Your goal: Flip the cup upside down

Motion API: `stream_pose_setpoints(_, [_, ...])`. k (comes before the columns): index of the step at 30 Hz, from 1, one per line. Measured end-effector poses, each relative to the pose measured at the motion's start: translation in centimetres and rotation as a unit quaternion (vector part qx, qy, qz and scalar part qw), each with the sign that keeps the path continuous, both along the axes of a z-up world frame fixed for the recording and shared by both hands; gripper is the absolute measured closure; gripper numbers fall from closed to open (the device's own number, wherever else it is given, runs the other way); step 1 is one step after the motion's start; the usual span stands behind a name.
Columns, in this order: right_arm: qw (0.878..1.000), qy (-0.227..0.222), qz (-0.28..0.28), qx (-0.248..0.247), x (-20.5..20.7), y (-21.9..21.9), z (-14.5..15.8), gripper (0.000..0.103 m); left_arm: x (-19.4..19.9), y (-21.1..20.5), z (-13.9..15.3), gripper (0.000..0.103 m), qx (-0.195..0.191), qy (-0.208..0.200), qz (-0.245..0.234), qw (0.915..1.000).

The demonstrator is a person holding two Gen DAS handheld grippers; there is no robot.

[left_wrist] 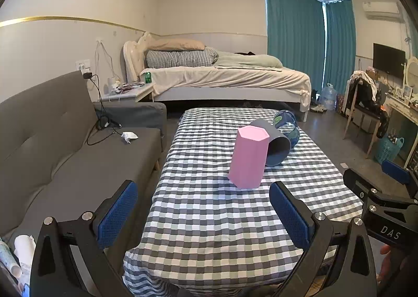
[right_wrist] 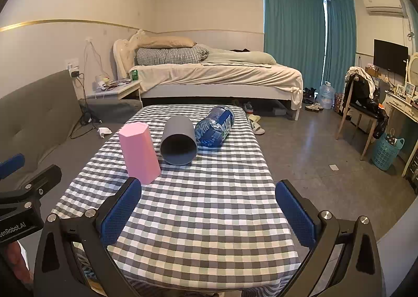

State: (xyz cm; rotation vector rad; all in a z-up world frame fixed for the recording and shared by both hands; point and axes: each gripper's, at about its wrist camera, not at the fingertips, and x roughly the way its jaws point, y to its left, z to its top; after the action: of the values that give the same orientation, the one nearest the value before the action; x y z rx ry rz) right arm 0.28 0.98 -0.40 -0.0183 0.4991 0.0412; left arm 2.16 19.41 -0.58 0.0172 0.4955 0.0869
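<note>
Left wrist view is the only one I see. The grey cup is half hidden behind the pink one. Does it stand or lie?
Observer: It lies on its side. In the right wrist view the grey cup turns its whole open mouth toward the camera.
Operator: And the blue thing behind it?
Observer: A plastic bottle with a blue label, also on its side, just right of the cup.
Operator: Is my right gripper holding anything?
Observer: No. The right gripper is open, with nothing between its fingers.
</note>
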Motion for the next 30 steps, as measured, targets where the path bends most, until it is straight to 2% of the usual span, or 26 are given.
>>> stream_pose_setpoints(30, [1.000, 0.002, 0.001, -0.001, -0.16, -0.13, 0.00, 0.000, 0.05, 0.05, 0.08, 0.000, -0.001, 0.004, 0.006, 1.0000])
